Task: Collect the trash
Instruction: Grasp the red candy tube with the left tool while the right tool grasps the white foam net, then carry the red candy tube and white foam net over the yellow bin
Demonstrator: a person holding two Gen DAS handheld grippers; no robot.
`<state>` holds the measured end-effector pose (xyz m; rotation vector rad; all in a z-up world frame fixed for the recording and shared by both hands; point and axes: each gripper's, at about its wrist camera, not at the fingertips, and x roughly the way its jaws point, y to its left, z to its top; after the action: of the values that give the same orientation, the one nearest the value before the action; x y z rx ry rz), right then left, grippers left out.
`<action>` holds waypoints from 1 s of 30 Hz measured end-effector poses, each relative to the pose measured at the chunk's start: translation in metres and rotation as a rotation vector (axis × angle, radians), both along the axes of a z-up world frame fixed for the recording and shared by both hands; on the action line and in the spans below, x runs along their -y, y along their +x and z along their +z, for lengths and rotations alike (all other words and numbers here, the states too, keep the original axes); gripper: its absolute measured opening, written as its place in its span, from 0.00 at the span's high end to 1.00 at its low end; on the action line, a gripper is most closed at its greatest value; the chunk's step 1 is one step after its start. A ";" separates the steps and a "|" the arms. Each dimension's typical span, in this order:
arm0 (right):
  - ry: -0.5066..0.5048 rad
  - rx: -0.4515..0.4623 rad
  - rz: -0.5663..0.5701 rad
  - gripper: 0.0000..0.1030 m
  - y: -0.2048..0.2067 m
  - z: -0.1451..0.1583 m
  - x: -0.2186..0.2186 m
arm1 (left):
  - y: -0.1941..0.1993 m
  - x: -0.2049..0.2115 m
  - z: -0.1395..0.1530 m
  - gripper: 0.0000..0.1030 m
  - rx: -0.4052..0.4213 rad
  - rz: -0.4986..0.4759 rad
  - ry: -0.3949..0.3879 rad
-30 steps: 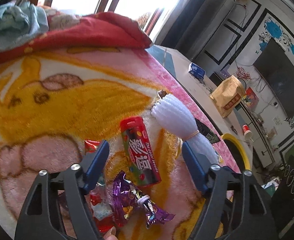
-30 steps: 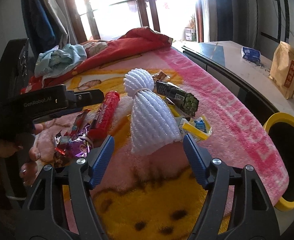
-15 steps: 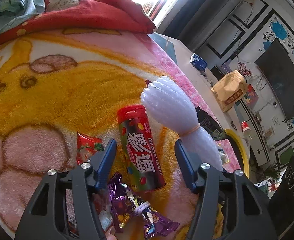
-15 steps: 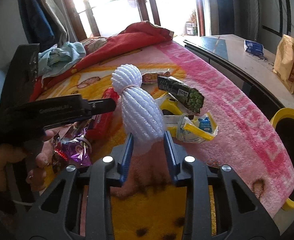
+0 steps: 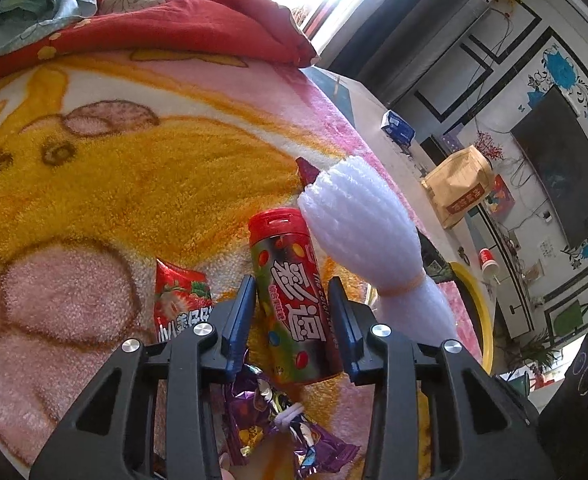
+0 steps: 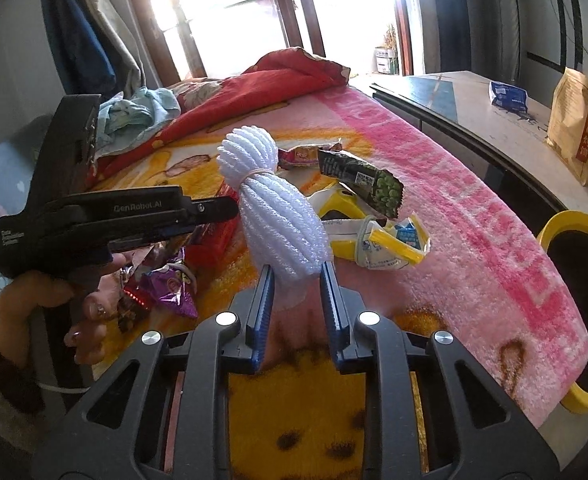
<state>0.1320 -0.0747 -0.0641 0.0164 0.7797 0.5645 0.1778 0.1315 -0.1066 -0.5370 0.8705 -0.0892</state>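
Left gripper closing around the candy tube, right gripper closing on the foam net, both on blanket.

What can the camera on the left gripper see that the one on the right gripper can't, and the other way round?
Only the left wrist view shows the strawberry wrapper and the wall television. Only the right wrist view shows the green pea packet, the torn yellow carton and the person's hand. Both show the white foam net, the red candy tube, the purple wrapper, the yellow-rimmed bin and the blanket.
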 end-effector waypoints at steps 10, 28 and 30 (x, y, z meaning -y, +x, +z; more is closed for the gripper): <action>0.018 0.015 -0.001 0.83 -0.006 0.007 0.005 | -0.018 -0.001 0.021 0.66 0.071 0.008 0.011; 0.045 0.061 -0.027 0.84 -0.015 0.027 0.018 | -0.037 0.019 0.059 0.67 0.158 -0.015 0.042; 0.050 0.068 -0.034 0.84 -0.017 0.029 0.021 | -0.038 0.023 0.063 0.67 0.169 -0.023 0.045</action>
<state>0.1155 -0.0961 -0.0348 0.0565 0.6977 0.5495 0.1401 0.1082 -0.0432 -0.4701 0.7126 -0.1332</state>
